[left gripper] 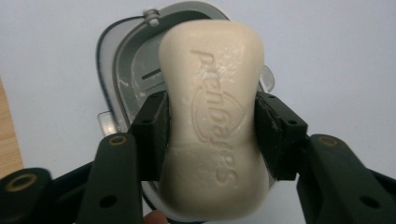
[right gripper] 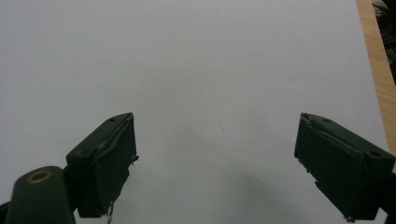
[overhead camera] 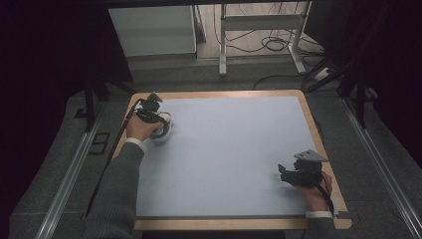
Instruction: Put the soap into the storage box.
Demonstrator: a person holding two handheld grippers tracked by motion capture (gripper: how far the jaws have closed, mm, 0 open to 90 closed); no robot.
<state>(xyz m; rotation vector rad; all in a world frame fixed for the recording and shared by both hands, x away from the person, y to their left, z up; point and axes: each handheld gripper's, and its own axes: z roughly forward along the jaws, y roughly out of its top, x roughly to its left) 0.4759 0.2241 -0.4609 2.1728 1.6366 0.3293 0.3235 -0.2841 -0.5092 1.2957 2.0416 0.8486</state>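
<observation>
A cream bar of soap with embossed lettering is clamped across its middle by my left gripper, both pads pressing its sides. Under it lies a grey and white soap dish; whether the soap touches the dish I cannot tell. In the high view the left gripper is at the mat's far left corner, over the white dish. My right gripper rests near the mat's right front, and its jaws stand wide open over bare mat.
A pale blue mat covers a wooden table. Wood edge shows at the right of the right gripper view. Beyond the table are a metal frame, cables and dark floor.
</observation>
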